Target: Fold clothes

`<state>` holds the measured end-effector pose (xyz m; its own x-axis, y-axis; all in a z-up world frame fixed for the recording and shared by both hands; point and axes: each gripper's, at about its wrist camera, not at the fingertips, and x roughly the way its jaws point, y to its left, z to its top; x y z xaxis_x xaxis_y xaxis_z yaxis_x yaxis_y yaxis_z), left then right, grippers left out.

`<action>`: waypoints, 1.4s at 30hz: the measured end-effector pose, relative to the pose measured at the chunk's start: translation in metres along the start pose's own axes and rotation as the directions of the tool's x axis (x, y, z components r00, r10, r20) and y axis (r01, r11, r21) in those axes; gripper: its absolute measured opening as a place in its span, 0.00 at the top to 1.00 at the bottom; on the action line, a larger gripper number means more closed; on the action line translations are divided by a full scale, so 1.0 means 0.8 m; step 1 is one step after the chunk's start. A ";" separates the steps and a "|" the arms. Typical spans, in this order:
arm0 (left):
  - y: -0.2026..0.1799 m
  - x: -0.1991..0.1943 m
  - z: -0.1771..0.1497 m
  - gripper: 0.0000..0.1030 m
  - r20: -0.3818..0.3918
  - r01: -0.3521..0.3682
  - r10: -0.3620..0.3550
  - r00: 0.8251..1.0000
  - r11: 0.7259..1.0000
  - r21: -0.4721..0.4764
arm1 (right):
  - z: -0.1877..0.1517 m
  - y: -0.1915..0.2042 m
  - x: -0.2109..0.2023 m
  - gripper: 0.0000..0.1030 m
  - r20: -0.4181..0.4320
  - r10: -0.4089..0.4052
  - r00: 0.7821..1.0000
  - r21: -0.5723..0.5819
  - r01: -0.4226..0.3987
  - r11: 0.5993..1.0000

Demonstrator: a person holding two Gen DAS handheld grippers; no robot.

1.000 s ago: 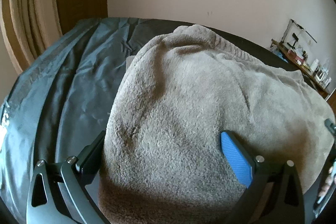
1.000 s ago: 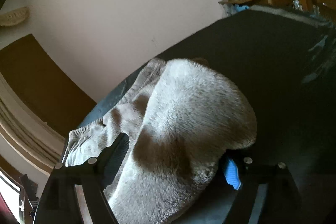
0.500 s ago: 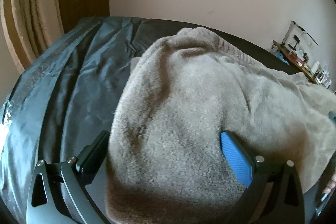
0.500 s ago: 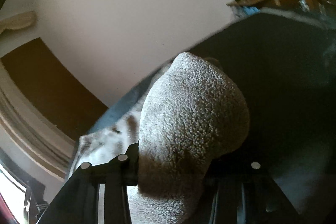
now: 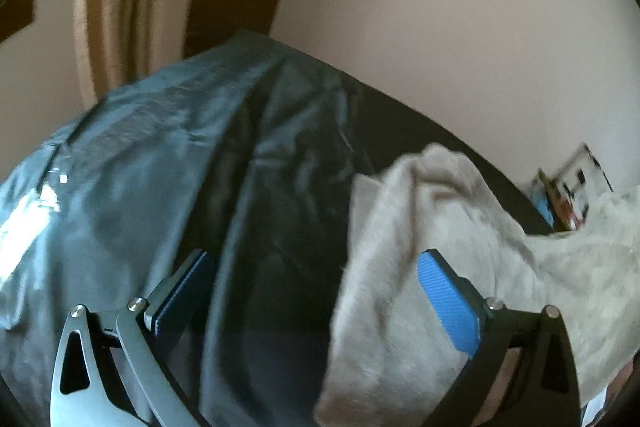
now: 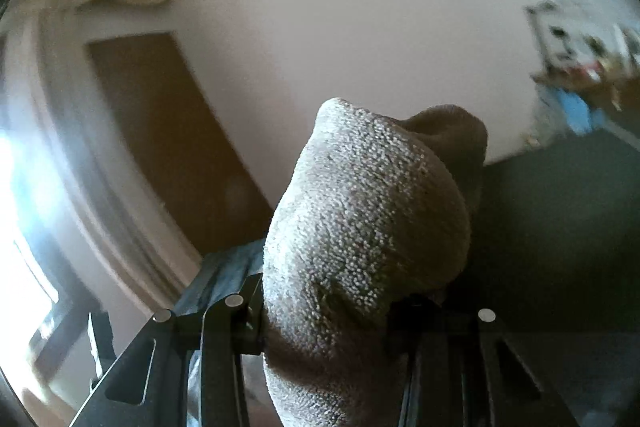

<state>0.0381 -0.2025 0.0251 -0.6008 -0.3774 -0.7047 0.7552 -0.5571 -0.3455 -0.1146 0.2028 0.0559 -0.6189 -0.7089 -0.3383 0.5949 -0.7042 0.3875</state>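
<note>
A beige fleece garment (image 5: 400,247) lies on a dark sheet-covered bed (image 5: 180,167), filling the right half of the left wrist view. My left gripper (image 5: 316,275) is open above the bed, its right blue pad (image 5: 444,303) resting against the fleece and its left pad (image 5: 180,291) over bare sheet. In the right wrist view a bunched fold of the same garment (image 6: 360,227) bulges up between the fingers of my right gripper (image 6: 324,311), which is shut on it and lifted, with wall behind.
A brown door (image 6: 168,135) with pale frame stands behind the bed's left end. A cluttered wooden desk (image 6: 580,83) sits against the wall at the far right. The bed surface (image 6: 560,227) right of the garment is bare dark sheet.
The left gripper has slid left off the fleece, so bare sheet now lies between its fingers. The right gripper closed on the fleece fold and has lifted it higher.
</note>
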 end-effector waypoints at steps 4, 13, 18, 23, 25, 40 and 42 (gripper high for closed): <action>0.019 -0.011 0.006 0.00 0.026 -0.002 0.003 1.000 0.998 -0.060 | -0.026 0.086 0.035 0.61 -0.022 0.003 1.000 -0.214 -0.008 0.977; 0.040 -0.020 0.011 0.00 0.013 0.041 -0.039 0.999 0.989 -0.139 | -0.183 0.219 0.087 0.60 -0.181 -0.068 0.981 -0.746 -0.092 0.660; 0.042 -0.021 0.011 0.00 0.005 0.055 -0.055 0.999 0.988 -0.147 | -0.233 0.241 0.074 0.37 -0.196 -0.076 0.978 -0.841 -0.128 0.525; 0.044 -0.018 0.010 0.00 -0.010 0.069 -0.071 0.997 0.984 -0.162 | -0.208 0.227 0.058 0.23 -0.266 0.034 0.963 -0.776 -0.235 0.585; 0.044 -0.018 0.009 0.00 -0.014 0.075 -0.079 0.997 0.984 -0.164 | -0.195 0.219 0.041 0.23 -0.290 0.091 0.953 -0.711 -0.279 0.646; 0.061 -0.013 0.012 0.00 -0.033 0.117 -0.128 0.991 0.964 -0.238 | -0.152 0.202 0.012 0.23 -0.377 0.328 0.866 -0.373 -0.466 0.802; 0.067 -0.014 0.013 0.00 -0.028 0.117 -0.128 0.991 0.960 -0.255 | -0.160 0.214 0.021 0.23 -0.438 0.388 0.811 -0.334 -0.547 0.767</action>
<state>0.0822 -0.2359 0.0210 -0.6852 -0.2822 -0.6715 0.7214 -0.3900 -0.5722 0.0423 0.0654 0.0071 -0.0468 -0.8650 -0.4995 0.9666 -0.1654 0.1959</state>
